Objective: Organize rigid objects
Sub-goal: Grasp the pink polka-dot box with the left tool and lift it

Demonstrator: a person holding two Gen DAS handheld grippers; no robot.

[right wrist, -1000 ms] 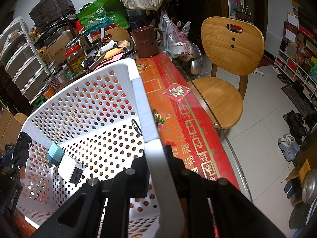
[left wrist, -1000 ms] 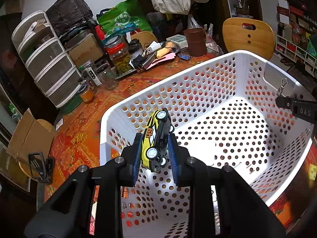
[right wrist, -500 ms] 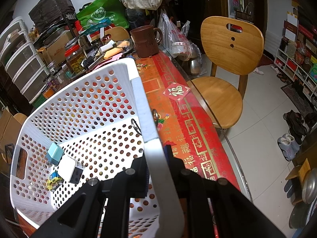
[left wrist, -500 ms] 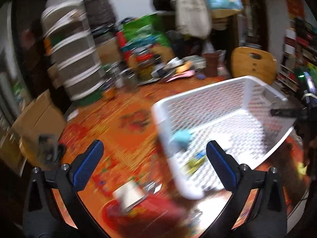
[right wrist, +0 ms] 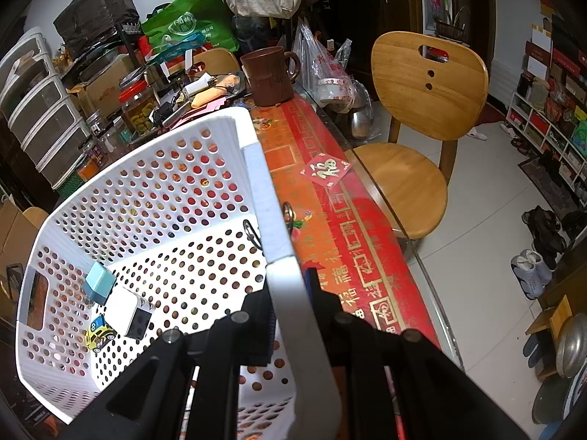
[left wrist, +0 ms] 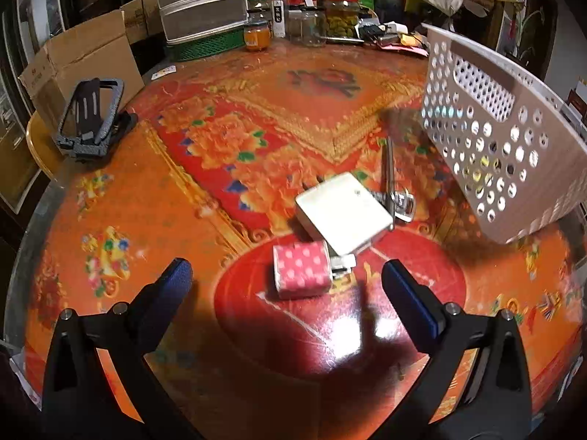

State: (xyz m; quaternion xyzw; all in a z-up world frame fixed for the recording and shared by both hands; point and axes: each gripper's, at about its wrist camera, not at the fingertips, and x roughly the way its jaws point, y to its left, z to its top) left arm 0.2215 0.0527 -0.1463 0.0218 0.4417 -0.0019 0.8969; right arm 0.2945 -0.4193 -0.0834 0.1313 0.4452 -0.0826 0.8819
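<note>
While right tool (right wrist: 290, 300) clamps basket (right wrist: 146, 190) rim | left tool (left wrist: 286, 278) spread wide

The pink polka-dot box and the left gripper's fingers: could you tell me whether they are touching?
Apart. The left wrist view shows the open left gripper with bare tablecloth between each finger and the pink polka-dot box.

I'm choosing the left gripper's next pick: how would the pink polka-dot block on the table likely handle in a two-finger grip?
The pink polka-dot block looks boxy and flat-sided, so it probably won't roll. It seems rigid and should suit the open left gripper. It looks glossy, so perhaps slightly slippery. It touches the white box, which may get nudged.
</note>
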